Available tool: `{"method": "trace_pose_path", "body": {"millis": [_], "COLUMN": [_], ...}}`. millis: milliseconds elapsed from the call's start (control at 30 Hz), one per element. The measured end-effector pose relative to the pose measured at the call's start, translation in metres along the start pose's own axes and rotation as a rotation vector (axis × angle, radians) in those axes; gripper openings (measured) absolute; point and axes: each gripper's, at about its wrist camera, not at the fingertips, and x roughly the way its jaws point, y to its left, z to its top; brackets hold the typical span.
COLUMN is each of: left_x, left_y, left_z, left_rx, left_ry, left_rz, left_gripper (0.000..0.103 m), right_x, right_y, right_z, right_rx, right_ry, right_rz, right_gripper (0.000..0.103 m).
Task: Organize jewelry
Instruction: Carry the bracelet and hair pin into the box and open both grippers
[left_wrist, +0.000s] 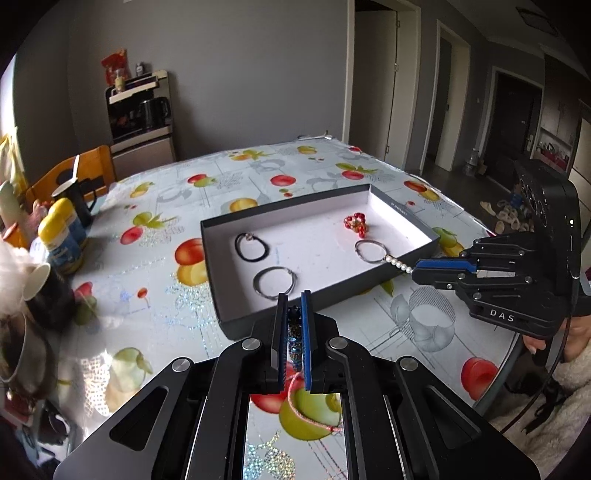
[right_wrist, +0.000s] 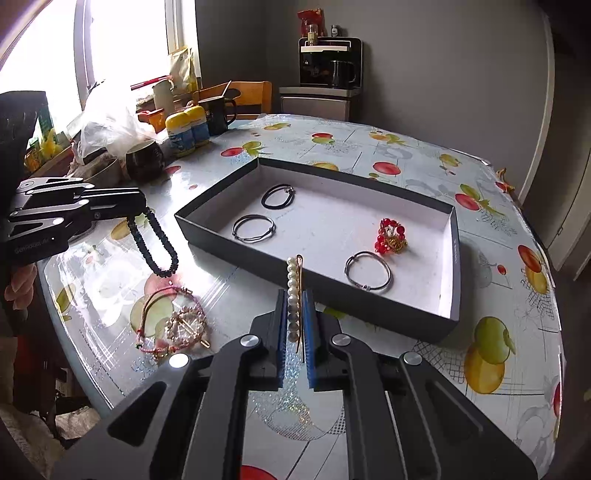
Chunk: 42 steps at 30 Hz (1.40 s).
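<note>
Pearl clip within right gripper

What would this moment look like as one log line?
left gripper: holds black bead bracelet | right gripper: holds pearl hair clip | box: four pieces inside

I see a glossy, glittery tablecloth, a matt dark cardboard box lined white, shiny pearl beads and matt black plastic gripper fingers.

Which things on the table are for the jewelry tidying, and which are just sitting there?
For the job: box, pearl hair clip, black bead bracelet, red bead bracelet, pink cord bracelets.
Just lying about: black mugs, yellow-lidded bottles, plastic bag.
</note>
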Motion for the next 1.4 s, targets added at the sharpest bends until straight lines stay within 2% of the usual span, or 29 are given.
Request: {"method": "trace_pose_path", "body": {"millis": [167, 267, 367, 633, 700, 867, 1167, 1267, 1400], "left_x": [0.016, 0.036, 0.055, 0.109, 0.126, 0.159, 0.180, 0.188, 0.190], "left_y": [-0.004, -0.008, -0.010, -0.007, -0.005, 0.004, 0.019, 0.019, 0.021], "left_z": [0.029, 0.047, 0.063, 0.093, 0.095, 0.085, 0.077, 0.071, 0.066], "left_rx": [0.033, 0.064, 0.076, 0.036, 0.018, -0.008, -0.052, -0.050, -0.076], "left_ry": [0.003, 0.016, 0.024, 0.059, 0.088, 0.155, 0.217, 0.263, 0.269], "left_rz": [-0.007, 0.026, 0.026, 0.009, 0.002, 0.054, 0.072, 0.090, 0.055], "left_gripper": [0.007, 0.007, 0.007, 0.007, 0.007, 0.007, 0.007, 0.007, 0.007], "right_x": [0.010, 0.021, 0.035, 0.072, 0.081, 0.100, 0.118, 0.123, 0.124], "right_y": [-0.013, -0.022, -0.031, -0.039, -0.041, -0.047, -0.050, -0.052, -0.053], "right_z": [0.020, 0.031, 0.041, 0.056, 0.056, 0.055, 0.057, 0.055, 0.053], "right_rx": [0.010, 0.025, 0.047, 0.065, 0.070, 0.104, 0.118, 0.124, 0.131], "right_ry": [-0.016, -0.020, -0.011, 0.021, 0.040, 0.085, 0.126, 0.140, 0.148], "right_rz": [-0.041, -0.059, -0.066, -0.091, -0.096, -0.083, -0.099, -0.108, -0.103], "right_gripper": [0.008, 0.008, 0.008, 0.008, 0.008, 0.008, 0.008, 0.008, 0.008]}}
